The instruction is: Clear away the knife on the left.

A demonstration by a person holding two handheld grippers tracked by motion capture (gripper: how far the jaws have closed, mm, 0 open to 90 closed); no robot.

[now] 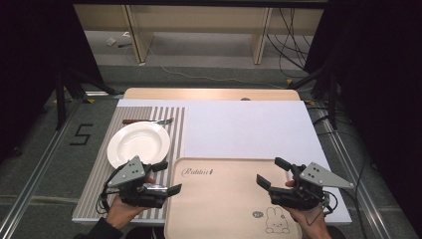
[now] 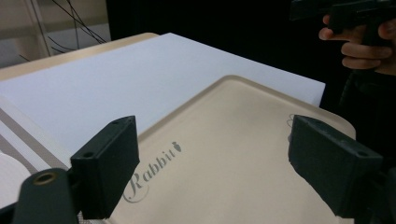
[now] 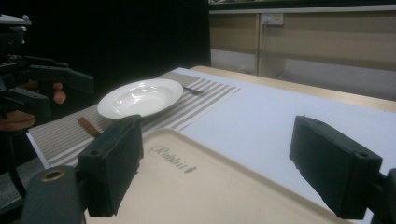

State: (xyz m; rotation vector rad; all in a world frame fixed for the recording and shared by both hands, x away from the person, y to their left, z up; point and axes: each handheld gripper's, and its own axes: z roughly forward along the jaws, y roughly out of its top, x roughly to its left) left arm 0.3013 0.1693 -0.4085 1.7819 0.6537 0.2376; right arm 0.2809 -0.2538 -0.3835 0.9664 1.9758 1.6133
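Note:
A beige tray (image 1: 224,209) printed "Rabbit" lies at the table's front centre. My left gripper (image 1: 168,177) hovers at the tray's left edge, over the striped placemat (image 1: 176,129), open and empty, jaws pointing right. My right gripper (image 1: 270,172) hangs over the tray's right side, open and empty, jaws pointing left. In the left gripper view the wide jaws of the left gripper (image 2: 212,140) frame the tray (image 2: 243,81), with the right gripper (image 2: 336,9) far off. The right gripper (image 3: 217,140) looks across the tray (image 3: 210,186) to a white plate (image 3: 140,97) and the left gripper (image 3: 65,95).
The white plate (image 1: 139,143) sits on the placemat, with a brown-handled fork (image 1: 149,121) behind it. A short brown piece (image 3: 88,126) lies on the placemat near the plate. A white sheet (image 1: 249,129) covers the rest of the table. Cables run on the floor beyond.

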